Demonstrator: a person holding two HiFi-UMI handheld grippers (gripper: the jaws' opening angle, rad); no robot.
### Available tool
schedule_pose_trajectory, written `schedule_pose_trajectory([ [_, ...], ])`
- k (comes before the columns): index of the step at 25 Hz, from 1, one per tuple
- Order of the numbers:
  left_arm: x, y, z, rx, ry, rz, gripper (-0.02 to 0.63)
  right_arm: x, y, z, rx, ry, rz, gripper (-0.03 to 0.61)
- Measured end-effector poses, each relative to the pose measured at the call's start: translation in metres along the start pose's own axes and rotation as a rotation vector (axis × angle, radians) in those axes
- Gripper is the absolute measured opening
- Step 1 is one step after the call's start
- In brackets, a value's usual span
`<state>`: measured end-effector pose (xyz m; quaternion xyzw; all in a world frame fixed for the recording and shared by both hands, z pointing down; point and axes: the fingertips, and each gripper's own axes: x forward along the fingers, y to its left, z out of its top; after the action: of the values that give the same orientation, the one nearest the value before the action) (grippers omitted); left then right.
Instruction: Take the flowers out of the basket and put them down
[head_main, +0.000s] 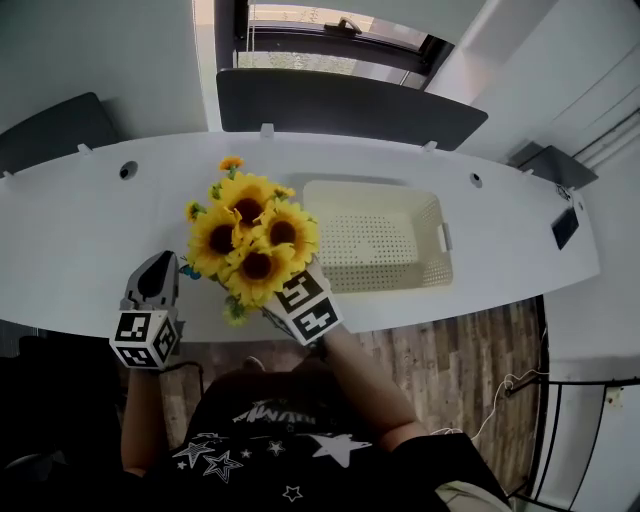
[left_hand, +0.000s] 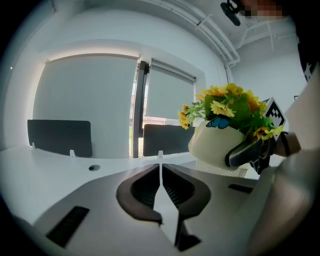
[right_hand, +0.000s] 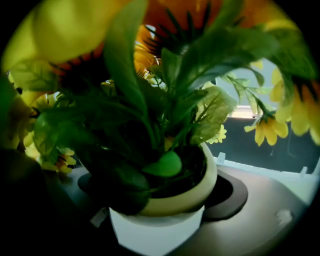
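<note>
Bunch of yellow artificial sunflowers (head_main: 250, 235) in round cream pot (right_hand: 192, 197) is out of the basket, held up off the white curved bench (head_main: 70, 235) nr its front edge. Right gripper (right_hand: 157, 200) fingers pinch the pot's sides. Cream perforated plastic basket (head_main: 441, 240) sits just right of the blooms, w/ its rim close by. Left gripper (left_hand: 161, 172) just left of the flowers, at front edge, fingers pressed together w/ nothing between. Bare bench runs wide to the left.
</note>
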<state>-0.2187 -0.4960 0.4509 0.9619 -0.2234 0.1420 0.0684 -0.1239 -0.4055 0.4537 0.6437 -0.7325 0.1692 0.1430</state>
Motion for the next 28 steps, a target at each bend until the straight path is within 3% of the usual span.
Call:
schedule_pose_trajectory([
  [5, -0.007, -0.003, 0.005, -0.005, 0.045, 0.013, 0.023, 0.004, 0.003, 0.007, 0.021, -0.025, -0.002, 0.515],
  [9, -0.012, 0.031, -0.030, -0.026, 0.048, -0.006, 0.023, 0.047, 0.011, -0.028, -0.007, 0.034, -0.068, 0.515],
  [15, -0.009, 0.045, -0.046, -0.054, 0.057, -0.002, 0.023, 0.081, -0.003, -0.070, 0.002, 0.115, -0.147, 0.515],
  [28, 0.004, 0.048, -0.070, -0.078, 0.108, -0.026, 0.023, 0.124, -0.025, -0.120, 0.005, 0.197, -0.171, 0.515],
])
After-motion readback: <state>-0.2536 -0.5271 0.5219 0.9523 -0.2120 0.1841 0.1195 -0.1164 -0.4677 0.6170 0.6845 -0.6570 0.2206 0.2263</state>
